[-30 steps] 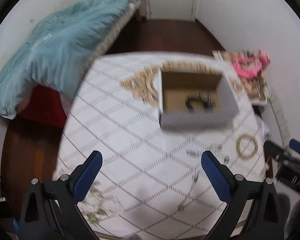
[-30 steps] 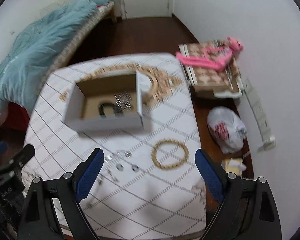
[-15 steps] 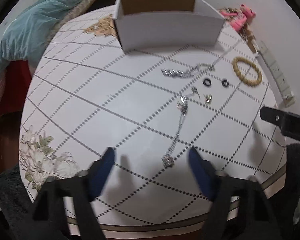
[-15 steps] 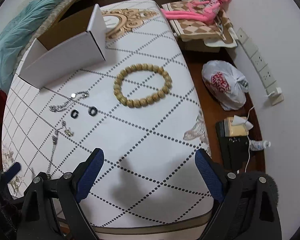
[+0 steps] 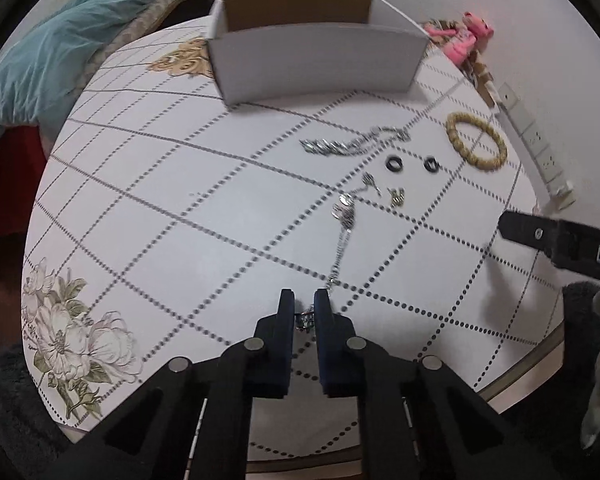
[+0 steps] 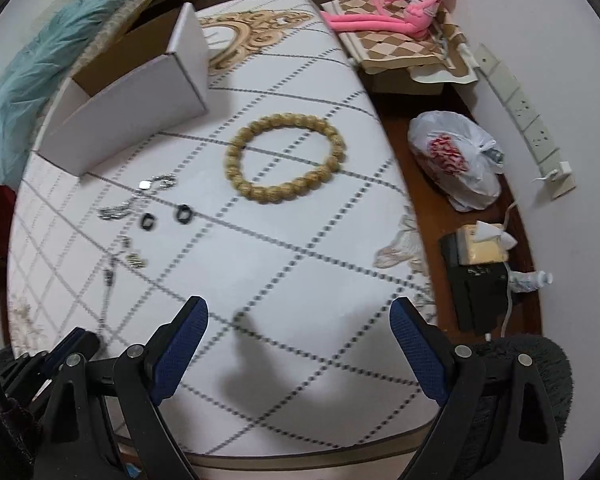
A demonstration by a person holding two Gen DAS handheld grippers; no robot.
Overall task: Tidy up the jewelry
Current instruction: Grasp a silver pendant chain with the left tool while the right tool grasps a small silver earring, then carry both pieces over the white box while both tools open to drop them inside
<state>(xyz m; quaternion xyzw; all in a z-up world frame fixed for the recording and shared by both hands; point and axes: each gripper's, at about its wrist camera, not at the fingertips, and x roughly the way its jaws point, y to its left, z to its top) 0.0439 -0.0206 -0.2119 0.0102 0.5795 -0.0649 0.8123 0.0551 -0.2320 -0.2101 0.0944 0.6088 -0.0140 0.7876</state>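
White round tabletop (image 5: 204,216) with dotted diamond grid. Your left gripper (image 5: 304,307), jaws just closed, pinches the near end of the thin silver chain necklace (image 5: 342,236). Your right gripper (image 6: 298,320) hovers, fingers wide apart, empty. Farther: tan wooden bead bracelet (image 6: 284,158), then open white cardboard box (image 5: 316,64).

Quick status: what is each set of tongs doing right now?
Left tongs: just closed, shut on the near end of the silver necklace.
Right tongs: open, holding nothing, over bare tablecloth.
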